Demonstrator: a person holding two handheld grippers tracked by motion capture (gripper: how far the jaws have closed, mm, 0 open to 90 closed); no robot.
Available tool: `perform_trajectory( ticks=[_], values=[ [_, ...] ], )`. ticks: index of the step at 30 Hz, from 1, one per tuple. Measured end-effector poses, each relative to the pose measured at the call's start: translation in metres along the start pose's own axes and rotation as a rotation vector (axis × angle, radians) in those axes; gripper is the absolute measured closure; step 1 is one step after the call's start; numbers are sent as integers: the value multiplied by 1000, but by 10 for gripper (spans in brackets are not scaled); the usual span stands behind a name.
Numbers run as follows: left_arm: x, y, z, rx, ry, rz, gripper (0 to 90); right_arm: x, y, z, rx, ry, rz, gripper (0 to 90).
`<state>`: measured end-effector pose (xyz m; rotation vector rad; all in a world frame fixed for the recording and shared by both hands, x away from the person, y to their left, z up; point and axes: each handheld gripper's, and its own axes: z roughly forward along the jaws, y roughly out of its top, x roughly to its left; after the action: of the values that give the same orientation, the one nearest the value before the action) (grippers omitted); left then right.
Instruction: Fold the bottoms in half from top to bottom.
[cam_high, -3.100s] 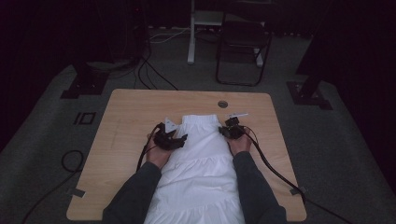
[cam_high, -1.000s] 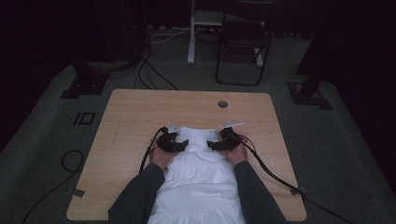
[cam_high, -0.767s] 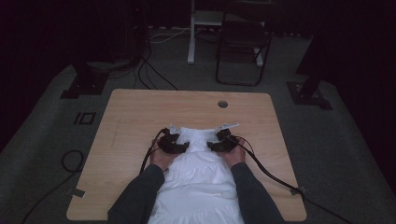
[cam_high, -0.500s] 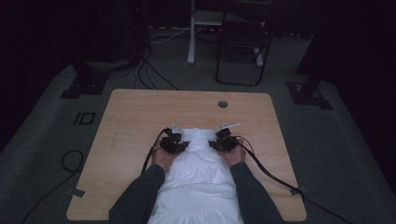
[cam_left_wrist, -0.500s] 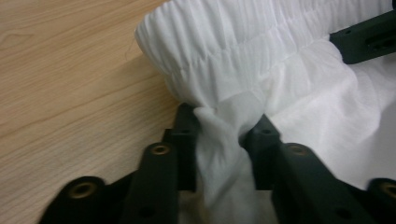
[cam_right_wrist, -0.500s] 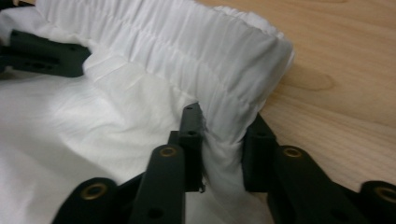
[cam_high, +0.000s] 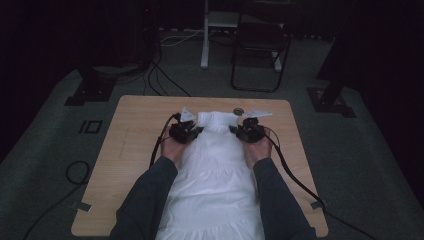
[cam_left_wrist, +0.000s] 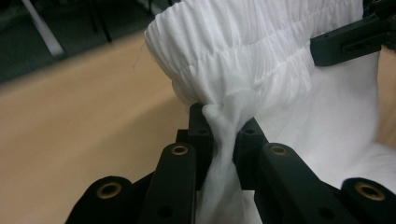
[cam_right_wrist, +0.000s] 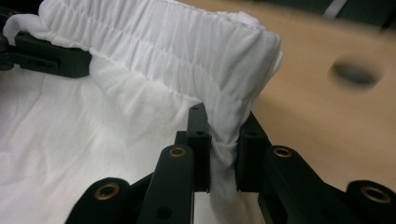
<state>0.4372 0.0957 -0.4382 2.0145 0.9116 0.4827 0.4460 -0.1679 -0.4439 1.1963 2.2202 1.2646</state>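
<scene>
Here, item by item from the left: table (cam_high: 130, 145), light wood, bare on its left part, with a dark round hole (cam_high: 238, 111) near the far edge; it serves as the laying surface for the garment. Left gripper (cam_high: 190, 132), held in the person's left hand, jaws having just been closing and now pinched narrow on a twisted bunch of white cloth, as the left gripper view makes plain (cam_left_wrist: 224, 135); the hold sits at the left end of the gathered band, presumably so that corner can be lifted without slipping. White garment (cam_high: 215, 175), centre, lying lengthwise down the table between the forearms, its hem toward the person's side and its elasticated, ruched waistband (cam_high: 216, 120) at the far end, raised off the wood between the two grips. Right gripper (cam_high: 244, 132), in the right hand, jaws likewise just closed and clamped narrow on the band's right corner (cam_right_wrist: 224, 135), mirroring the left. Judgement: the paired, symmetrical corner holds keep the band stretched level, suiting a lift to spread or fold the piece; the cloth looks thin and limp, so it should sag between the holds. Pale tabs lying at either side of the band: nature unclear.
</scene>
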Motion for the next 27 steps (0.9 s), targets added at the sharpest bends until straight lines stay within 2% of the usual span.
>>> perform_trajectory(
  ticks=[1,4,6,9,14,16,18,22,27],
  values=[
    [2,18,-8,-43,11,22,815,-1,8,-6,-22,-8,-8,792],
    [3,40,-18,-87,36,46,814,-1,31,-21,-88,-31,-26,791],
    [4,48,-23,-99,39,50,814,0,40,-27,-102,-37,-45,791],
    [3,48,-28,-105,32,54,812,3,43,-34,-111,-34,-64,790],
    [-11,36,-43,-92,-6,97,808,12,29,-46,-105,-11,-96,789],
    [-19,30,-53,-102,-34,101,807,17,20,-55,-107,13,-103,789],
    [-29,21,-64,-97,-55,130,806,23,11,-66,-108,35,-115,788],
    [-51,-2,-86,-106,-108,156,803,40,-11,-89,-97,63,-170,786],
    [-77,-43,-103,-65,-182,165,797,62,-51,-106,-49,121,-197,783]
  ],
)
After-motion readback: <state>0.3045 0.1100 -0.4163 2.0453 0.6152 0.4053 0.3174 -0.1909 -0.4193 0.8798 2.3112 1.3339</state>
